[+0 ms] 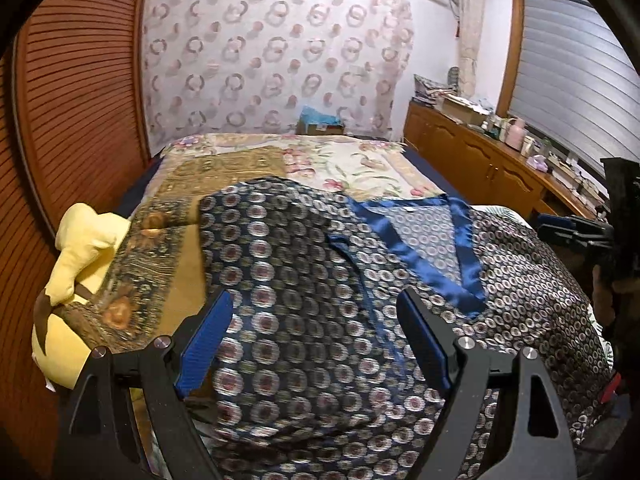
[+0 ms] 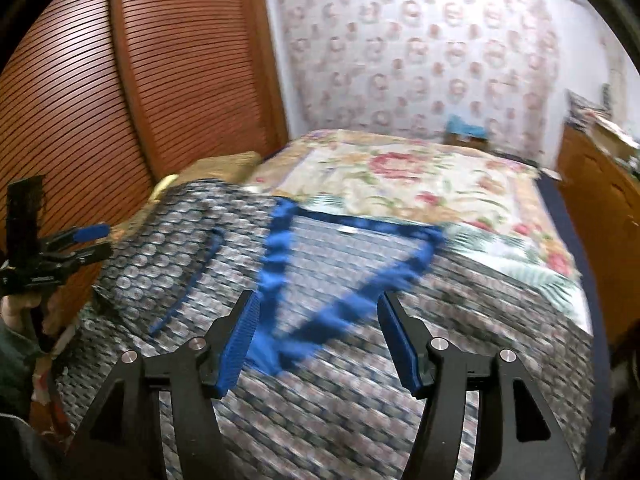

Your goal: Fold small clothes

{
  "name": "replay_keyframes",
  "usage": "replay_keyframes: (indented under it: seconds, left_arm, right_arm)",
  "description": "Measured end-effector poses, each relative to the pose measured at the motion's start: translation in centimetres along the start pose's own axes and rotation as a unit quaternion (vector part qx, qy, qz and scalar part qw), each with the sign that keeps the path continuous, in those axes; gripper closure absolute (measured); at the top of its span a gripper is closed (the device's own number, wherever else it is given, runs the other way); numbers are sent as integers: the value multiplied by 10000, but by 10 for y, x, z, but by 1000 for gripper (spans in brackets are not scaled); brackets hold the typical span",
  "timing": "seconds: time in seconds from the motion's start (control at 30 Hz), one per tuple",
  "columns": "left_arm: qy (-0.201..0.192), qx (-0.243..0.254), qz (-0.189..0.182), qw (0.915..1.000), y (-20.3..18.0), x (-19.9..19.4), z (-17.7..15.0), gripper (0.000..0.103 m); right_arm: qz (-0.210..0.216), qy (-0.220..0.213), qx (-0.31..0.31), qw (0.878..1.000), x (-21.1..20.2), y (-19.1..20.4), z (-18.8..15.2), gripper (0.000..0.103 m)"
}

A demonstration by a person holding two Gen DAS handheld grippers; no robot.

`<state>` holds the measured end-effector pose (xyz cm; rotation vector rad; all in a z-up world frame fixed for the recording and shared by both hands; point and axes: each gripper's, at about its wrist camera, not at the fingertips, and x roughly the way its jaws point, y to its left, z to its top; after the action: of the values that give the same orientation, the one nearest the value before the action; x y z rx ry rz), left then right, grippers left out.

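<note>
Blue-trimmed patterned top (image 1: 304, 280) flat on floral bed (image 1: 360, 168), left claw (image 1: 320, 340) and right claw (image 2: 316, 340) wide, empty

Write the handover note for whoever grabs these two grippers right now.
Left gripper: open, nothing held, over the garment's left side.
Right gripper: open, nothing between the pads, over the neckline.
The patterned navy satin top with blue V-neck trim lies spread on the floral bedspread, neckline facing up; one side looks turned in over the body, the view is too blurred to be sure.
A yellow plush toy sits at the bed's left edge.
Left to do: finish the folds, square it up.
</note>
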<state>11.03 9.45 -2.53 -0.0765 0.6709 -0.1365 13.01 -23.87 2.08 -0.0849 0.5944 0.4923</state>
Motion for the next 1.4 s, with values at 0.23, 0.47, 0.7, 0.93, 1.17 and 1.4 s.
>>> replay_keyframes:
  seconds: [0.23,0.47,0.7,0.93,1.17,1.4]
  left_arm:
    - [1,162,-116,9998,-30,-1,-11,19]
    - [144,387,-243,9989,-59,6,-31,19]
    - [210,433,-319,9983,-78,8,-38,19]
    - [573,556,-324,9963,-90,29,-44,19]
    - [1056,644,-240,9920,-97,55,-53,19]
    - [1206,739,-94,9899,-98,65,-55,19]
  right_arm:
    - [-680,-166,374,9968,-52,-28,-30,40]
    - [-1142,-186,514,9920,-85,-39,-65,40]
    - [-1381,37,944,9859,-92,-68,-93,40]
    - [-1595,419,1202,9790,-97,-95,-109,41]
    - [-1322,584,1517,9778,-89,-99,-114,47]
    - [-1296,686,1603,9761,-103,-106,-118,61]
